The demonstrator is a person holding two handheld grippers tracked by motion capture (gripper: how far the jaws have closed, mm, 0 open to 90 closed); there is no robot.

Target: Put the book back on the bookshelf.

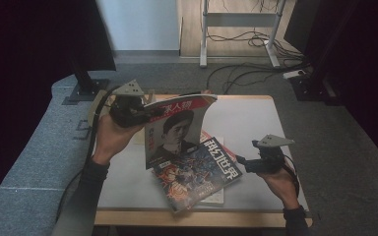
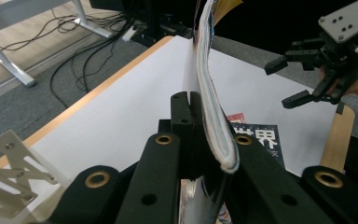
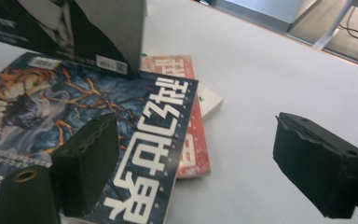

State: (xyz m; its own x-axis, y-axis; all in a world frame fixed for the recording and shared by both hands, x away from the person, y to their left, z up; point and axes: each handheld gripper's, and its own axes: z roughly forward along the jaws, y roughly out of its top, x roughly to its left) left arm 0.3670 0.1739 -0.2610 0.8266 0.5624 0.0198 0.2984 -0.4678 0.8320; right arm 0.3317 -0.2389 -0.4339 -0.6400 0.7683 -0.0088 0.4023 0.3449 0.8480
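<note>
Magazines, count: three on view. One portrait-cover magazine [image 1: 174,129] is lifted; a blue-cover magazine [image 1: 197,172] lies on top of a red-cover magazine [image 1: 211,142], and a pale book or booklet edge shows under those two, too little of it to tell more.
Grippers, count: two, one in each hand.
Left gripper [image 1: 145,114]: jaws clamped tight on the portrait-cover magazine near its left edge; in the left gripper view the pages are pinched between the two black jaws and curve upward past them.
Right gripper [image 1: 240,160]: jaws spread wide with nothing between them; it hangs just off the right edge of the blue-cover magazine, above bare table, touching nothing that I can see.
Portrait-cover magazine, place: held up over the middle of the table [image 1: 261,118], standing roughly on end and bowed, its lower edge just above the far-left part of the blue cover.
Flat stack, place: toward the near edge of the table, about midway along it, turned at an angle; one corner of the blue cover comes close to the near edge.
Table edges: wooden rim shows along the far, near and right sides.
Open room: the far-right part of the table is bare white; a bare strip also runs along the left side, under the left hand [image 1: 109,140].
</note>
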